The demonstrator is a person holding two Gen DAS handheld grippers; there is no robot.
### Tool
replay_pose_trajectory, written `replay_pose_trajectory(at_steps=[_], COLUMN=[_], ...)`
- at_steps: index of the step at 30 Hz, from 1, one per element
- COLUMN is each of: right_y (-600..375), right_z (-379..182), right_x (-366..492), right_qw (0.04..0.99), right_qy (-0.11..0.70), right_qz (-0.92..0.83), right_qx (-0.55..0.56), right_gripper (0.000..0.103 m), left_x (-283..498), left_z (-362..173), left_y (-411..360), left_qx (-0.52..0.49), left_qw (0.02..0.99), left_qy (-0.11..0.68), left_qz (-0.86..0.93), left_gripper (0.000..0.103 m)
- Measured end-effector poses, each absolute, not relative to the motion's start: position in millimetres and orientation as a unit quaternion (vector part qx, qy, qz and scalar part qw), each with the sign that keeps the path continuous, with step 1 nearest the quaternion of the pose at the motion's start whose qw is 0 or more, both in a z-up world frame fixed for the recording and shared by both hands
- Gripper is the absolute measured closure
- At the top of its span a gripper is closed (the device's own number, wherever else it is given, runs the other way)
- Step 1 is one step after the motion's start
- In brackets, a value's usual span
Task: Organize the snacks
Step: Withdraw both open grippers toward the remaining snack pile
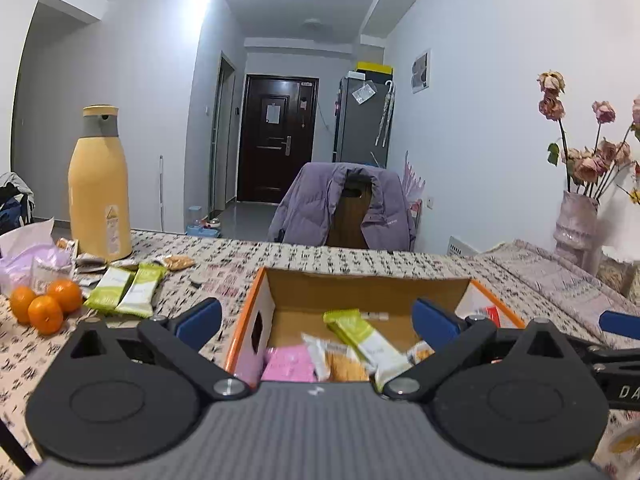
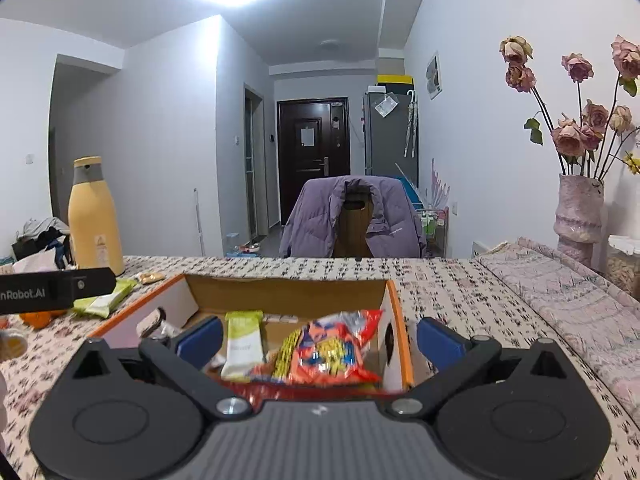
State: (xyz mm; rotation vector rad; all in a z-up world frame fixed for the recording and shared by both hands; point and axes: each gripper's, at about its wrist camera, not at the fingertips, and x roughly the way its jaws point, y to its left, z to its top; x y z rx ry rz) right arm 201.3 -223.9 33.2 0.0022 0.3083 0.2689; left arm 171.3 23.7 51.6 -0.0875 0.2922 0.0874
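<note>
Both grippers' fingers (image 1: 200, 322) spread empty over the box (image 2: 394, 300); only the right view shows the red packet (image 2: 336, 354).

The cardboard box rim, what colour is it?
Orange. The cardboard box rim shows best in the left wrist view.

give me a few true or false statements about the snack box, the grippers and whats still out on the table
1. Both grippers are open and hold nothing. True: left gripper, right gripper.
2. The cardboard box is empty. False: it holds several snacks, including a red snack bag and a pink packet.
3. Two green snack bars lie on the table outside the box. True.
4. The three oranges sit inside the box. False: they are on the tablecloth, left of it.
5. The yellow thermos lies on its side. False: it stands upright.
</note>
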Motion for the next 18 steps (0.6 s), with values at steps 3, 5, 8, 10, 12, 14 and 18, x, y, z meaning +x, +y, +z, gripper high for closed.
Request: replay_pose_trajectory(at_steps=[3,5,8,10,12,14,18], right_y=[-227.2,-230.0,-233.1,-234.8,-237.1,-239.6,-247.1], right_z=[26.8,21.5,13.7,8.1,1.1,-5.4,-17.2], right_x=[184.7,174.6,162.2,155.0,147.8,141.4,129.5], right_qw=[0.978,0.977,0.975,0.973,0.972,0.97,0.968], right_qy=[0.16,0.165,0.174,0.182,0.191,0.2,0.212], right_qz=[0.136,0.137,0.137,0.139,0.139,0.139,0.136], right_qx=[-0.003,-0.007,-0.012,-0.013,-0.014,-0.016,-0.013], right_gripper=[0.0,0.0,0.0,0.0,0.0,0.0,0.0], left_x=[154.8,145.2,131.4,122.9,114.8,105.1,88.7], left_z=[43.6,38.1,28.6,22.2,17.6,13.7,4.7], left_y=[25.0,26.1,26.7,28.2,29.8,33.0,39.6], left_qx=[-0.041,-0.038,-0.034,-0.036,-0.039,-0.041,-0.042], left_qw=[0.987,0.986,0.985,0.983,0.983,0.983,0.982], left_qy=[0.152,0.157,0.166,0.174,0.178,0.177,0.181], left_qz=[0.041,0.04,0.039,0.038,0.039,0.033,0.029], left_gripper=[0.0,0.0,0.0,0.0,0.0,0.0,0.0])
